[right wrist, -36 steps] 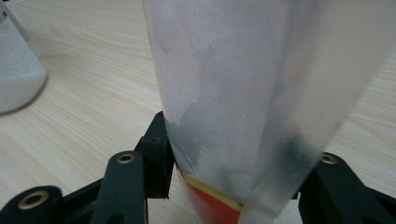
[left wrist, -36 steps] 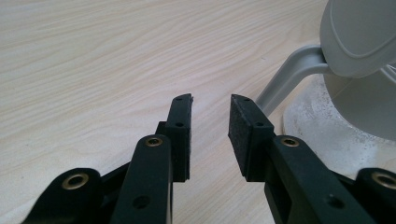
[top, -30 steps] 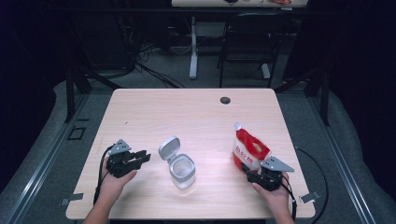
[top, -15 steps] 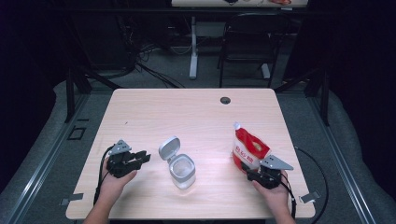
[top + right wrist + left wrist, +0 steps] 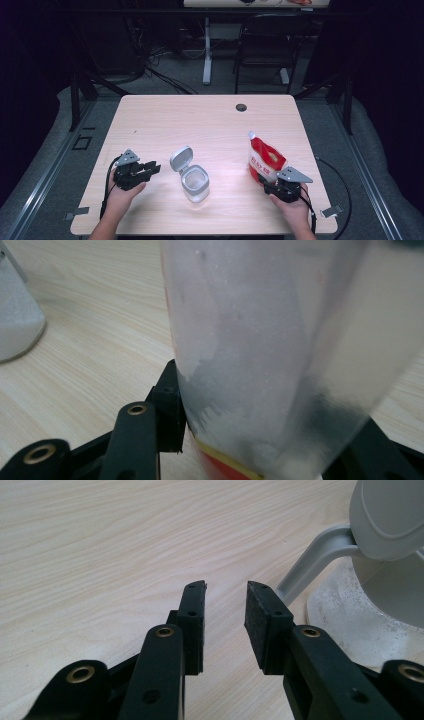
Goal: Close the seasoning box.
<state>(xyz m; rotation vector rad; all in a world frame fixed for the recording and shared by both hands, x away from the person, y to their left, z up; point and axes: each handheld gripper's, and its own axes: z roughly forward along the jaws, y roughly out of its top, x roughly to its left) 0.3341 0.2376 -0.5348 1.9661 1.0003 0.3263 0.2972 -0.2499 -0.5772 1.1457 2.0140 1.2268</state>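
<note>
My right gripper (image 5: 278,185) jaws have been closing around the red-and-white plastic pouch (image 5: 266,161), at three o'clock. The clear plastic jar (image 5: 194,182) with its grey flip lid open awaits filling. Left gripper (image 5: 150,169) jaws are released, empty.

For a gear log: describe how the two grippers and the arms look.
Both the left gripper and the right gripper are black, each with two flat-padded jaws, brass-ringed pivot holes, a grey three-cornered plate on top and a black trailing cable. The forearms are bare, with no sleeves in sight.

pouch (image 5: 265,161): red, white label | jar (image 5: 194,183): clear, grey flip lid | counter (image 5: 200,125): pale wood grain | jaws: black
</note>
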